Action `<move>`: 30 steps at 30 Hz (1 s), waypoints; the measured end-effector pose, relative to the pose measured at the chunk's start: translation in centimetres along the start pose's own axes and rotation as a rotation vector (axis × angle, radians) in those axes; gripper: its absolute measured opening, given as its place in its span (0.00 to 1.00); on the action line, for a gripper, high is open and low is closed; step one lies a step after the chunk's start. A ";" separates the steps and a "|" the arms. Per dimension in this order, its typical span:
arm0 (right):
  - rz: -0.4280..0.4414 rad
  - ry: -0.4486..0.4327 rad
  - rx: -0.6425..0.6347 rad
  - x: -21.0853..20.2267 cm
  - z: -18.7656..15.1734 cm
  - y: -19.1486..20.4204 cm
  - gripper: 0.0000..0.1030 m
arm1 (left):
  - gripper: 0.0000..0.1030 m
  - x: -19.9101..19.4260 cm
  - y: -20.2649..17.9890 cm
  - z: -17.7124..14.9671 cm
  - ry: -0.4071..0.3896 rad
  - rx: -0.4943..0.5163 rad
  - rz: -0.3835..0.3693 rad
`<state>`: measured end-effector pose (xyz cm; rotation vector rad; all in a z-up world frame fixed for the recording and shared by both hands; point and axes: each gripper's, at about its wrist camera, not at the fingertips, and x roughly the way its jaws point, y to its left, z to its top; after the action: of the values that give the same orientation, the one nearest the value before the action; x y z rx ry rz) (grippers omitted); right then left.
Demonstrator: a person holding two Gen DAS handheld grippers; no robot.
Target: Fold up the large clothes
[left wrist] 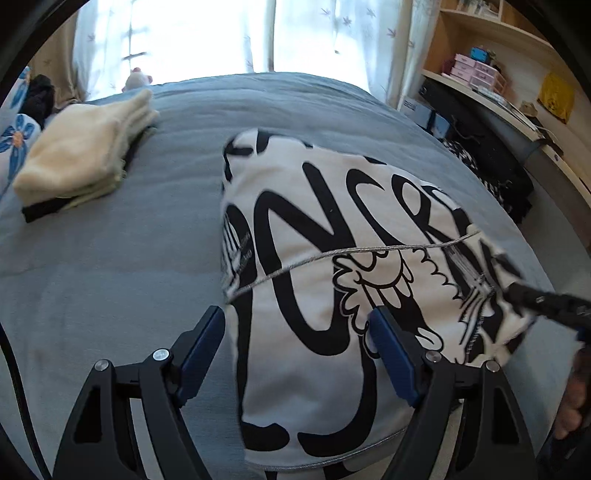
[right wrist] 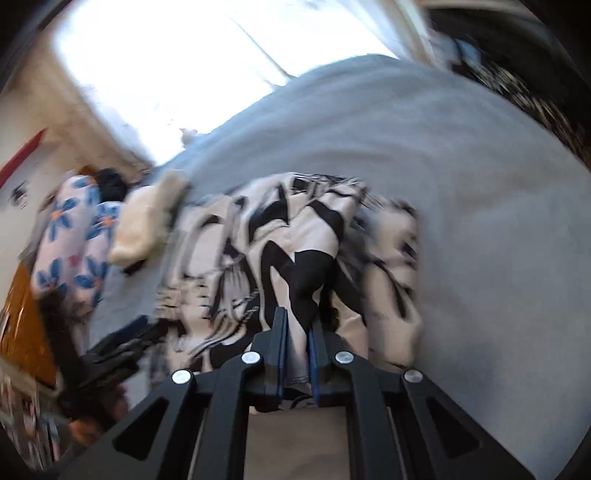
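Observation:
A white garment with big black lettering [left wrist: 332, 280] lies partly folded on the grey bed [left wrist: 129, 266]. My left gripper [left wrist: 297, 325] is open just above its near part, one finger on each side, holding nothing. My right gripper [right wrist: 297, 332] is shut on a fold of the same garment [right wrist: 288, 251] and lifts it; that view is blurred by motion. The right gripper's black fingers [left wrist: 535, 299] show in the left wrist view at the garment's right edge, pinching the cloth. The left gripper appears blurred at the lower left of the right wrist view [right wrist: 110, 354].
A stack of folded cream clothes [left wrist: 85, 155] lies on the bed's far left. A blue-flowered pillow [left wrist: 14, 136] is beyond it. A desk and shelves [left wrist: 498, 85] stand to the right of the bed. Curtained windows [left wrist: 221, 33] are behind.

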<state>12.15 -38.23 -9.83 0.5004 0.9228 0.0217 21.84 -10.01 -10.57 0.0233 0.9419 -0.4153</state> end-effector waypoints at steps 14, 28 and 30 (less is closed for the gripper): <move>-0.065 0.046 0.058 2.0 -0.7 -0.9 0.18 | 0.77 0.9 -0.2 0.0 0.027 0.018 -0.024; -0.147 -0.101 -0.032 2.4 6.7 1.2 0.35 | 0.54 4.3 5.1 5.5 0.039 -0.117 -0.003; -0.130 -0.086 0.021 3.5 8.2 -0.6 0.35 | 0.54 4.7 5.1 5.9 0.030 -0.109 0.003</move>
<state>20.47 -41.27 -8.70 0.4566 0.8701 -0.1269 30.69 -8.03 -11.57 -0.0681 0.9931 -0.3617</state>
